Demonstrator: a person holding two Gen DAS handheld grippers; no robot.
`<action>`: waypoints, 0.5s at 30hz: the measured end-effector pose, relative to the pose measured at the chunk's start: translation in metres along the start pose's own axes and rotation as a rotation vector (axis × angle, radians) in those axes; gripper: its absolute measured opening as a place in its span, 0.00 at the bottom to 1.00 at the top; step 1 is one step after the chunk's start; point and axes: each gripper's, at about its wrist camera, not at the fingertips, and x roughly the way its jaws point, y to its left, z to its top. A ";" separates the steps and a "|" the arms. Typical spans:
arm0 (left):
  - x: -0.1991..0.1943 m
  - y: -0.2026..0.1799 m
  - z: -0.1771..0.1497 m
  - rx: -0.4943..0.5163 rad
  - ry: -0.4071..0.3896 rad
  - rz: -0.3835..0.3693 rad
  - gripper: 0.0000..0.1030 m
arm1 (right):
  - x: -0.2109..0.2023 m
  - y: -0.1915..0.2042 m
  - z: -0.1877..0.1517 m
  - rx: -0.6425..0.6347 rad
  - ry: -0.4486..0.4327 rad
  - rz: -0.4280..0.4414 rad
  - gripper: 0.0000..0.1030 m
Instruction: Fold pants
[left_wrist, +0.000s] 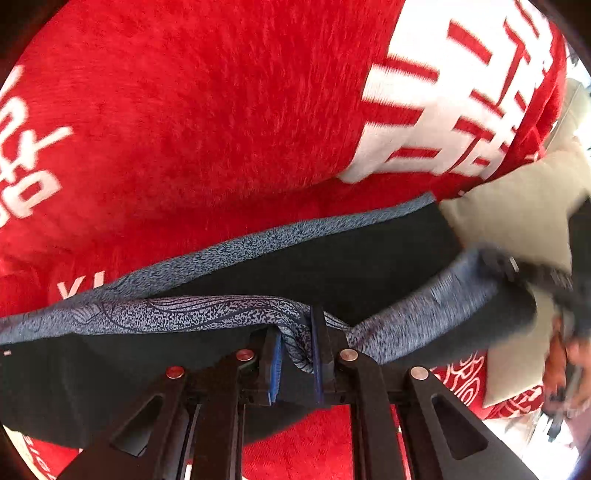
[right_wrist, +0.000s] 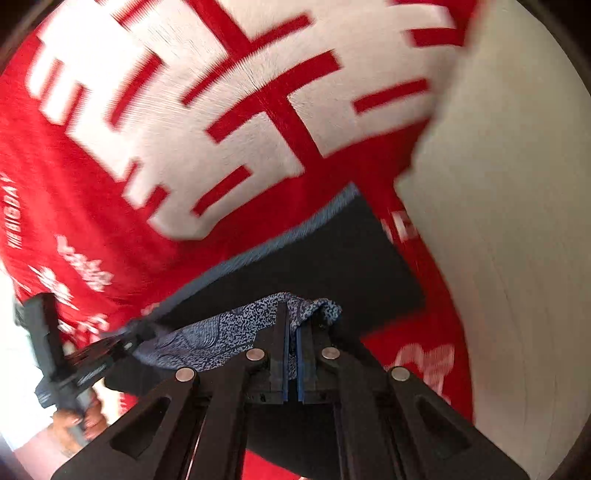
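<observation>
The pants (left_wrist: 332, 266) are black with a blue-grey speckled waistband (left_wrist: 207, 314), held up over a red cloth. My left gripper (left_wrist: 297, 350) is shut on a bunched part of the waistband. My right gripper (right_wrist: 291, 347) is shut on another part of the same waistband (right_wrist: 221, 332); the black pants fabric (right_wrist: 314, 258) hangs beyond it. The right gripper shows blurred at the right edge of the left wrist view (left_wrist: 535, 273), and the left gripper shows at the left edge of the right wrist view (right_wrist: 74, 365). The band spans between them.
A red plush cloth (left_wrist: 203, 110) with large white characters (left_wrist: 443, 92) covers the surface under the pants. A pale beige surface (right_wrist: 498, 221) lies at the right beyond the cloth's edge; it also shows in the left wrist view (left_wrist: 517, 214).
</observation>
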 end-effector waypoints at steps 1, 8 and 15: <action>0.002 -0.001 0.000 0.008 0.010 0.002 0.16 | 0.012 0.000 0.009 -0.020 0.014 -0.015 0.03; -0.033 -0.012 -0.024 0.092 0.034 0.013 0.31 | 0.077 0.006 0.045 -0.099 0.092 -0.105 0.03; -0.046 0.017 -0.043 0.024 -0.046 0.222 0.73 | 0.052 -0.014 0.055 -0.057 0.035 -0.135 0.52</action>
